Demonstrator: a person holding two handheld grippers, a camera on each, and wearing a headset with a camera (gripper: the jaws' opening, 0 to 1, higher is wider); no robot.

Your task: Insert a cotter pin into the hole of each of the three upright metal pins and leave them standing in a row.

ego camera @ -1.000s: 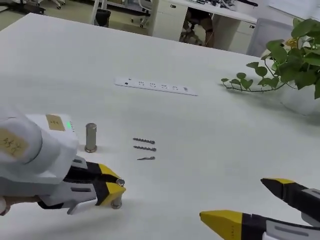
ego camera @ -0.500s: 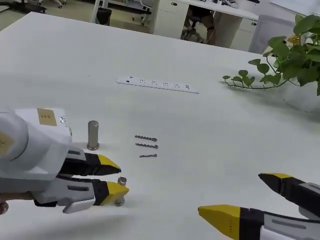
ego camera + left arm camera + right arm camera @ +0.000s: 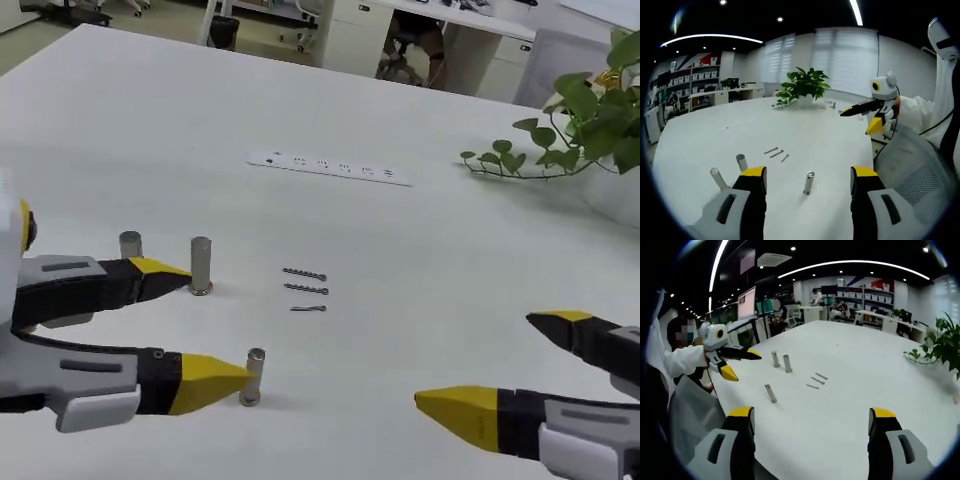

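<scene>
Metal pins (image 3: 201,265): three, upright, toward worktop (image 3: 420,230) left edge, not in a row. Left gripper (image 3: 215,322): wide, empty, nearest pin just ahead of jaws. Cotter pins (image 3: 305,289): three, loose, mid-worktop; none inserted. Right gripper (image 3: 475,360): wide, empty.

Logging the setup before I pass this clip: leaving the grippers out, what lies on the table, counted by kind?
Metal pins: 3
Cotter pins: 3
Power strip: 1
Plant: 1
Total: 8
</scene>
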